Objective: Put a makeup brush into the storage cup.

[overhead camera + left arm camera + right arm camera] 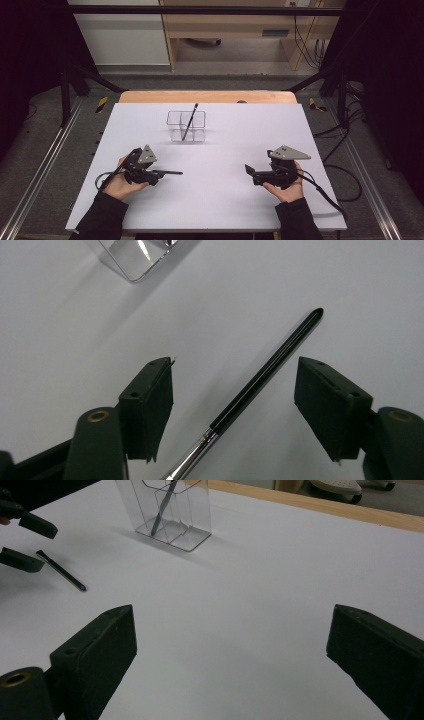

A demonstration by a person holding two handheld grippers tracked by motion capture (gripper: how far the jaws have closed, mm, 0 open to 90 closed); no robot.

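A thin black brush (265,371) lies flat on the white table (225,190), between the spread jaws of the left gripper (234,390), neither jaw touching it. Farther back stands a clear holder (186,126) with another brush (190,121) leaning inside. The right gripper (230,650) hovers wide apart, holding nothing

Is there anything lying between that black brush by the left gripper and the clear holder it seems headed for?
Nothing visible. The black brush lies flat between the open jaws of the left gripper, not yet clamped. From there to the clear holder, the white table is bare. The holder already has one brush leaning inside.
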